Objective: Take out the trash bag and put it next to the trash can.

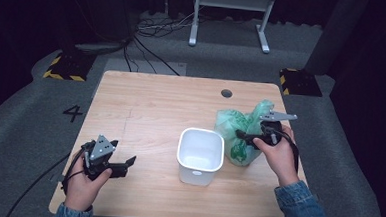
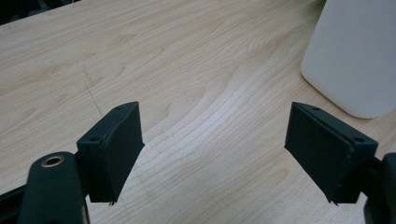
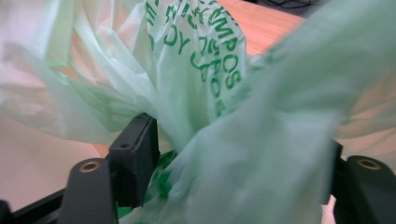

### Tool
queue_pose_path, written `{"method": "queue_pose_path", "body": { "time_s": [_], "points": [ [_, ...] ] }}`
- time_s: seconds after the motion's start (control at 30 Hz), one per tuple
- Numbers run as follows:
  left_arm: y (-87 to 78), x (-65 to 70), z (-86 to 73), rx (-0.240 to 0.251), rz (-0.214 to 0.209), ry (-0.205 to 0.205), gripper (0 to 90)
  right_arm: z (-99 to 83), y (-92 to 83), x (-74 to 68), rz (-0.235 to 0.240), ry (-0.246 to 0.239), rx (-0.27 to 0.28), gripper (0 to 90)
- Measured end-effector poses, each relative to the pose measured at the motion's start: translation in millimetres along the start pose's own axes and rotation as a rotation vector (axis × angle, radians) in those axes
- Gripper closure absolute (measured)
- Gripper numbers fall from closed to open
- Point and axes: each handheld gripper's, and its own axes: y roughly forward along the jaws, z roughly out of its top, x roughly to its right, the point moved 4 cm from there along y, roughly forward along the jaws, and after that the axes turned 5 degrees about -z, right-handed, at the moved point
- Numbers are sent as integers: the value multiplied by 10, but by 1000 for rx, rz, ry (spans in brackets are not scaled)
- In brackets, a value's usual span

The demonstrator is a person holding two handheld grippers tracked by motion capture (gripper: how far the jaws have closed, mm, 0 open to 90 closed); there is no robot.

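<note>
The green bag [image 1: 242, 133] sat near the table's [image 1: 146, 101] right edge, beside the white bin [image 1: 200, 155]. The right gripper [image 1: 244, 136] stood apart, plastic loose between its jaws; the left gripper [image 1: 128, 162] gaped idle. A firm pinch on gathered film would serve best.

Green bag beside the white bin

The thin, translucent green plastic bag [image 1: 240, 131] with dark green print sits crumpled and bunched upward on the worktop [image 1: 151, 106], just right of the open white bin [image 1: 200, 156], its folds lying loosely between the right gripper [image 1: 244, 136] jaws.
</note>
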Motion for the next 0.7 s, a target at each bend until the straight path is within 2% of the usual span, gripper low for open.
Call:
{"method": "queue_pose_path", "body": {
  "time_s": [0.33, 0.7],
  "points": [
    [36, 20, 7, -1, -8, -4, 195, -84, -500, 66, -37, 20, 36, 286],
    [20, -15, -57, -10, -4, -16, 194, -287, -798, 119, -62, 15, 69, 288]
  ]
}}
